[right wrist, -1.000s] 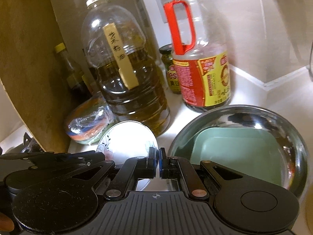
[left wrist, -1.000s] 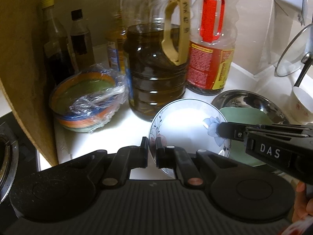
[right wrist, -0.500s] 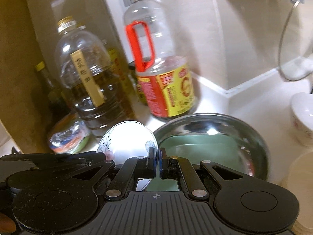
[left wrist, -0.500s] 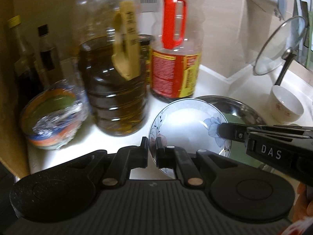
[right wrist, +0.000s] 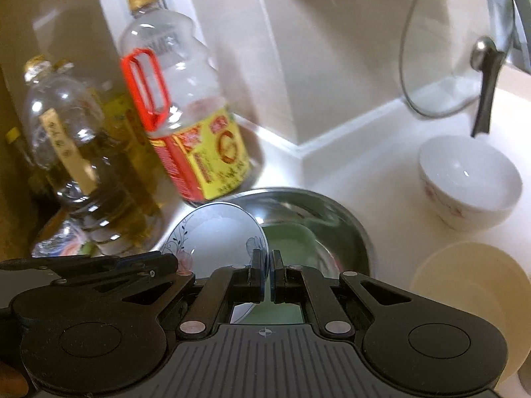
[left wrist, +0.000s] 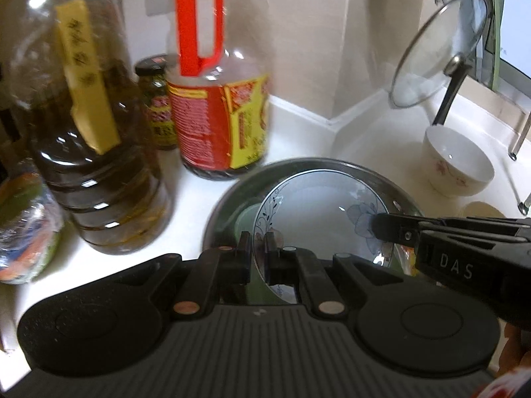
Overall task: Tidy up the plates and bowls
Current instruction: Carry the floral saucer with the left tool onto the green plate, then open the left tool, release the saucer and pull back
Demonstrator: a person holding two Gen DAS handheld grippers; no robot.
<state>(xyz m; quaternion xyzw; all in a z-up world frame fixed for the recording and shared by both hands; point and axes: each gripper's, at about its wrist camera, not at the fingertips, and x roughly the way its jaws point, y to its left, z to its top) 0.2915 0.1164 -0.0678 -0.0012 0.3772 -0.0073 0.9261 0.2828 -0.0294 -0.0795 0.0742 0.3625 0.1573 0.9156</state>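
Floral plate (left wrist: pixel 318 219) rides between our two grippers, hanging over the steel basin (left wrist: pixel 232 192).

We have it pinched at both ends: our left gripper (left wrist: pixel 257 255) is clamped on the near-left rim, our right gripper (right wrist: pixel 268 275) is clamped on the opposite rim, each set of jaws nearly closed on thin porcelain. The plate sits roughly level, face up, held off the white counter (left wrist: pixel 186 199), directly above the basin with the green dish (right wrist: pixel 288 235) inside. We judge what counts next is straight down: the basin lies beneath the plate, not beside it. The red-handled bottle (left wrist: pixel 219 112) stands close at the back, the white bowl (right wrist: pixel 471 179) well apart to the right.
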